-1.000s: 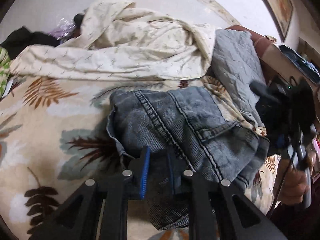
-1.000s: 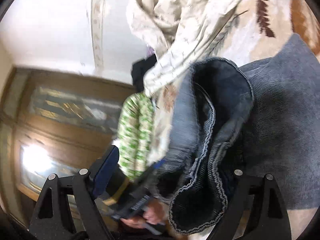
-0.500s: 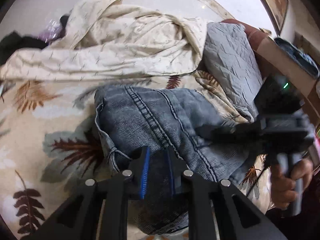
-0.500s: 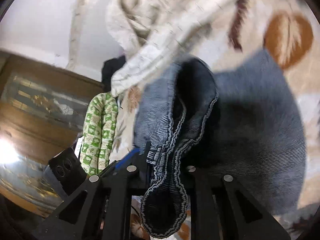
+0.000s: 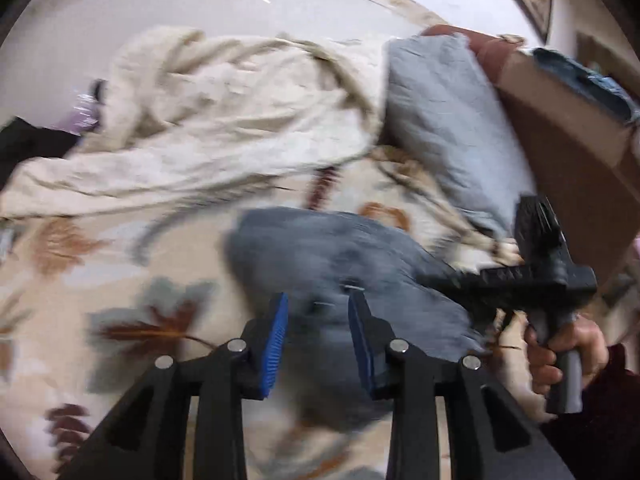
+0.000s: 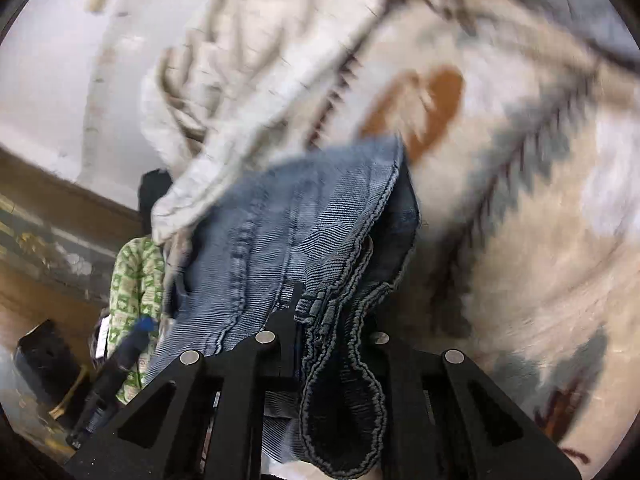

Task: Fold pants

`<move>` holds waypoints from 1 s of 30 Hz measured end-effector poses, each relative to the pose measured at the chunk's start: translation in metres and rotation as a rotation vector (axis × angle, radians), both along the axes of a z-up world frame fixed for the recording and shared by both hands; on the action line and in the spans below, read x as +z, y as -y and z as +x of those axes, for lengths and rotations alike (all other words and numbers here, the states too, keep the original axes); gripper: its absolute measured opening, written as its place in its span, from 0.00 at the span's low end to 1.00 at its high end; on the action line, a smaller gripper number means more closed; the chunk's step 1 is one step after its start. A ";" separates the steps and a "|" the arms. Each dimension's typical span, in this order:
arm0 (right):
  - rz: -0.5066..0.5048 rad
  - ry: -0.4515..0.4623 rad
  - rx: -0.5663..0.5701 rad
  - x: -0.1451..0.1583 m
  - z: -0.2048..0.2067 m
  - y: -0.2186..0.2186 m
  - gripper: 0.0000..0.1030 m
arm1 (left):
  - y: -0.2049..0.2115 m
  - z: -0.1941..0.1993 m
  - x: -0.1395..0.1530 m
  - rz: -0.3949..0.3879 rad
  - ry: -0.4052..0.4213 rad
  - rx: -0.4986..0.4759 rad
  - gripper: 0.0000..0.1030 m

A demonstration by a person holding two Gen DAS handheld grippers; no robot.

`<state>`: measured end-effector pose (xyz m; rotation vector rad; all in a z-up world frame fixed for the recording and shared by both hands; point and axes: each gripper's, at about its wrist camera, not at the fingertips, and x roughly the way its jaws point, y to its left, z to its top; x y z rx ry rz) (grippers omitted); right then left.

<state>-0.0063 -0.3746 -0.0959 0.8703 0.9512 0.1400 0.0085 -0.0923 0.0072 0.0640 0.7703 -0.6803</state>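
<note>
Pants (image 6: 288, 248) hem pinched, right gripper (image 6: 332, 320).

Left gripper (image 5: 318, 332) agape, right gripper (image 6: 332, 320) clamped.

A cream crumpled blanket (image 5: 224, 128) fills the upper left of the left wrist view; a grey pillow (image 5: 448, 120) leans at upper right, against a brown headboard (image 5: 560, 152); the leaf-print bedsheet (image 5: 100, 272) spreads below; a green patterned cloth (image 6: 136, 280) hangs at the right wrist view's lower left.
</note>
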 end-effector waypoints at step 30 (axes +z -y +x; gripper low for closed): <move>-0.237 0.183 0.011 0.072 -0.015 -0.033 0.33 | -0.005 0.002 -0.007 -0.038 0.020 -0.083 0.67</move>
